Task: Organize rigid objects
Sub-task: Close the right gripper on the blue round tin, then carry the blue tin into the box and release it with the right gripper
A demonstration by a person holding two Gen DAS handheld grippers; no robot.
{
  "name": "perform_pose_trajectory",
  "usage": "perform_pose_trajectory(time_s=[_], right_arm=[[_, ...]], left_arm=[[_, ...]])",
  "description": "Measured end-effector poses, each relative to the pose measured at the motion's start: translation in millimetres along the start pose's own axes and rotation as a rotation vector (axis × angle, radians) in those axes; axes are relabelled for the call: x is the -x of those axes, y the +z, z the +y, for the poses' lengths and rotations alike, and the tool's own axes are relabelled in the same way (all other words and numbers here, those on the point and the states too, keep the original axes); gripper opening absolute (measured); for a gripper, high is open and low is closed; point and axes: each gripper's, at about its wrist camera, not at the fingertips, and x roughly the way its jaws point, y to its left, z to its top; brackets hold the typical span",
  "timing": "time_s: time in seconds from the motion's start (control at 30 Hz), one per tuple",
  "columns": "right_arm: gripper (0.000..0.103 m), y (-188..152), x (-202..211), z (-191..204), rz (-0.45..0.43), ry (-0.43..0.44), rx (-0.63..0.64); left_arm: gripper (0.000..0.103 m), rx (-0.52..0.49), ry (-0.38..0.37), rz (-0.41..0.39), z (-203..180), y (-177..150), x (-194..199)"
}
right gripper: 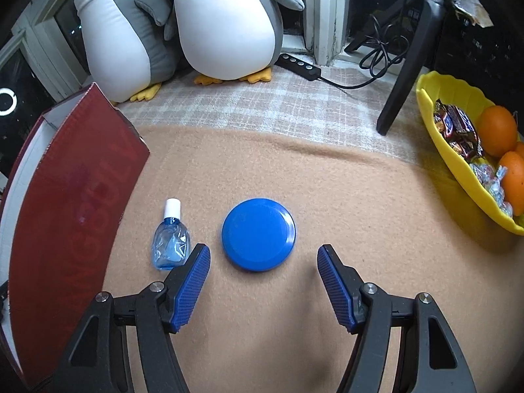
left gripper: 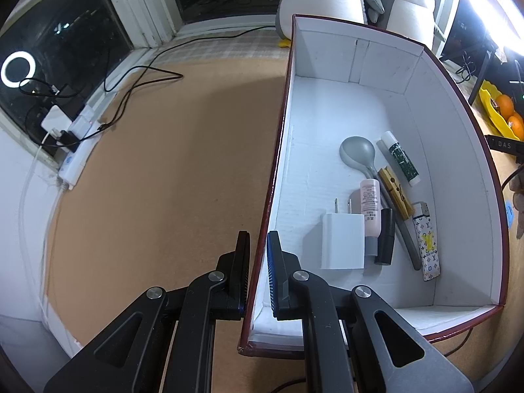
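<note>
Left wrist view shows the left claw (left gripper: pixel 258 262) clamped on the box (left gripper: pixel 458 150) wall, while the right claw (right gripper: pixel 263 278) gapes apart just short of the blue disc (right gripper: pixel 258 234) on the tabletop (right gripper: pixel 327 180)

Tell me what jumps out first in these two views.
In the right wrist view, the blue disc lies on the tan cloth just ahead of the open right hand-held gripper, a small blue bottle beside it. In the left wrist view, the left hand-held gripper pinches the wall of the red box, where a charger, spoon and other small items lie.
</note>
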Motion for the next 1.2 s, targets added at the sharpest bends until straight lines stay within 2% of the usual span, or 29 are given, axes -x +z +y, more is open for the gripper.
perform_pose_trajectory(time_s=[0.5,0.57,0.63,0.7,1.0,1.2], right_arm=[[0.064,17,-23,4,0.048,-0.082,0.069],[0.062,18,-23,3,0.053,-0.081,0.067],[0.052,17,-22,4,0.054,-0.073,0.072],[0.046,16,-19,6,0.053,-0.073,0.079],[0.046,8,-12,8,0.038,-0.093,0.078],[0.046,0,10,8,0.002,-0.086,0.055]], left_arm=[[0.009,0.004,-0.002,0.001,0,0,0],[0.009,0.005,-0.001,0.001,0,0,0],[0.009,0.005,-0.002,0.000,0,0,0],[0.009,0.006,-0.005,-0.001,1,0,-1],[0.009,0.009,-0.023,-0.010,3,-2,0],[0.009,0.011,-0.042,-0.018,5,-2,0]])
